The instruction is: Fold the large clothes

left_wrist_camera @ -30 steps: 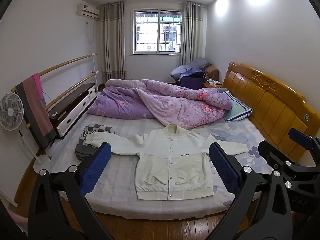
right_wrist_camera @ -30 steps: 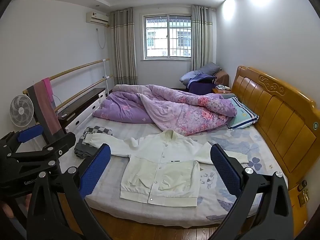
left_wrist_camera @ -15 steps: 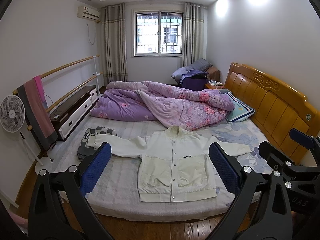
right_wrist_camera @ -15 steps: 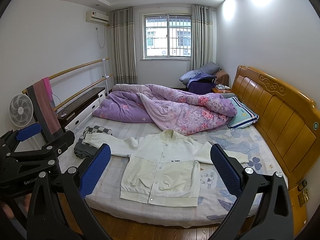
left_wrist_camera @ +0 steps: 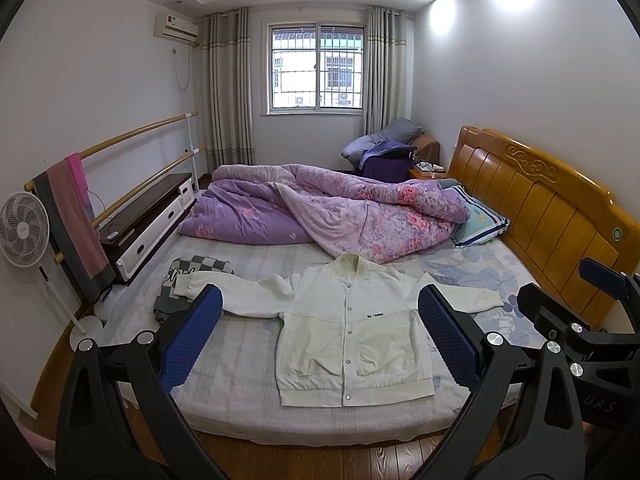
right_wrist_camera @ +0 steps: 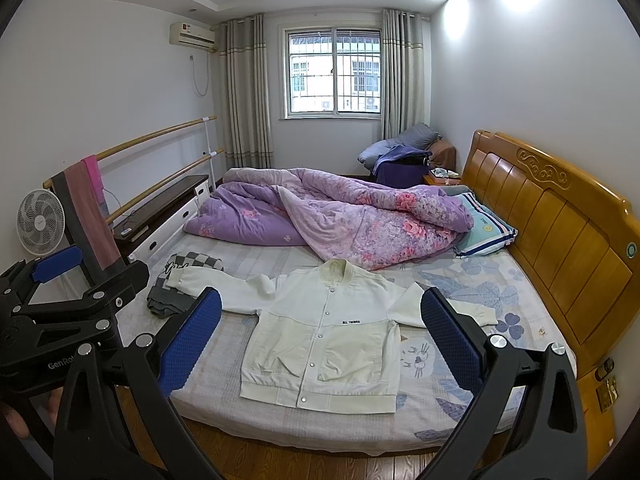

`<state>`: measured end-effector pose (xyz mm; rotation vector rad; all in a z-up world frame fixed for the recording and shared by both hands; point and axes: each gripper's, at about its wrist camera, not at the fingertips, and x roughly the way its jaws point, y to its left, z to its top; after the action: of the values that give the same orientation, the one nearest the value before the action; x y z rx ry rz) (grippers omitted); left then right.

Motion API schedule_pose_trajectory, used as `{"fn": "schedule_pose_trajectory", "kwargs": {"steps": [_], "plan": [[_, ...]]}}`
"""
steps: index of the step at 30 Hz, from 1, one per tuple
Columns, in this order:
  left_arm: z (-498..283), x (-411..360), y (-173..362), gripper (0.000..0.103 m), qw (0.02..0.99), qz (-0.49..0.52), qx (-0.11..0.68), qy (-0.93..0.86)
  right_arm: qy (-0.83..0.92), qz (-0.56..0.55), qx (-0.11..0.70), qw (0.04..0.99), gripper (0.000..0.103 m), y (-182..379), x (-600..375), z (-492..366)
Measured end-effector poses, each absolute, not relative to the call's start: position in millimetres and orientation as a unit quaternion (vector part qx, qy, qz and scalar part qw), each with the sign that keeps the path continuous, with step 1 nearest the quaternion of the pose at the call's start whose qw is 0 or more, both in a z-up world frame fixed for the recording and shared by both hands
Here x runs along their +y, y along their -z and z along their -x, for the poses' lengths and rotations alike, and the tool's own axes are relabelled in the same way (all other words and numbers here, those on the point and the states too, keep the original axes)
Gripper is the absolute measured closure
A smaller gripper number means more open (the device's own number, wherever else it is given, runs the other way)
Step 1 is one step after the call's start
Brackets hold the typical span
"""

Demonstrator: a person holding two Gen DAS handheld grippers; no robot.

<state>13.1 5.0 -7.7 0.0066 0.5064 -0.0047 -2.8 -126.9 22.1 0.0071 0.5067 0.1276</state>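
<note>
Bedroom scene at the outset of the folding task. A cream button-front jacket (left_wrist_camera: 352, 332) lies face up and fully spread on the near half of the bed (left_wrist_camera: 240, 392), collar toward the window, hem toward the near edge of the mattress, snaps closed down the front. Both sleeves extend outward: one reaches over a checkered garment (left_wrist_camera: 192, 280) lying beside it, the other points toward the wooden headboard (left_wrist_camera: 552, 216). A purple floral quilt (left_wrist_camera: 340, 212) is heaped on the far half of the bed, its edge just beyond the jacket collar; a striped pillow (left_wrist_camera: 480, 220) rests against the headboard.

The left gripper (left_wrist_camera: 320, 336) and the right gripper (right_wrist_camera: 322, 336) are both held above the floor, short of the bed and well apart from the jacket. The blue-padded fingers (left_wrist_camera: 192, 336) of each are spread wide and grasp nothing.

Progress, as judged from the layout: no fold is yet made. The jacket appears flattened and ready, so the whole sequence is left, probably sleeves brought inward across the body, then the body folded over. The checkered garment may also await folding; whether it is already folded cannot be told.
</note>
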Motion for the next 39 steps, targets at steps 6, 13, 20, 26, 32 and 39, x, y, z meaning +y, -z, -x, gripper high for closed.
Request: {"fn": "schedule_pose_trajectory", "kwargs": {"steps": [6, 13, 20, 26, 32, 39], "plan": [[-15.5, 4.6, 6.3, 0.005, 0.968, -0.004, 0.25, 0.003, -0.065, -0.006, 0.251, 0.966, 0.007, -20.4, -129.0, 3.0], [-18.0, 5.5, 5.4, 0.005, 0.968, -0.003, 0.251, 0.003, -0.065, -0.006, 0.252, 0.966, 0.007, -20.6, -128.6, 2.7], [-17.7, 6.3, 5.4, 0.005, 0.968, -0.004, 0.25, 0.003, -0.065, -0.007, 0.252, 0.965, 0.007, -19.4, -128.4, 2.7], [-17.4, 6.9, 5.6, 0.005, 0.968, -0.004, 0.25, 0.003, -0.065, -0.007, 0.254, 0.965, 0.007, -19.4, -127.6, 2.5], [-16.6, 6.3, 5.9, 0.005, 0.968, -0.004, 0.249, 0.003, -0.065, -0.007, 0.253, 0.965, 0.007, -19.3, -127.4, 2.0], [-17.1, 6.5, 6.1, 0.005, 0.968, -0.004, 0.249, 0.003, -0.065, -0.008, 0.254, 0.965, 0.007, -18.9, -127.6, 2.3]]}}
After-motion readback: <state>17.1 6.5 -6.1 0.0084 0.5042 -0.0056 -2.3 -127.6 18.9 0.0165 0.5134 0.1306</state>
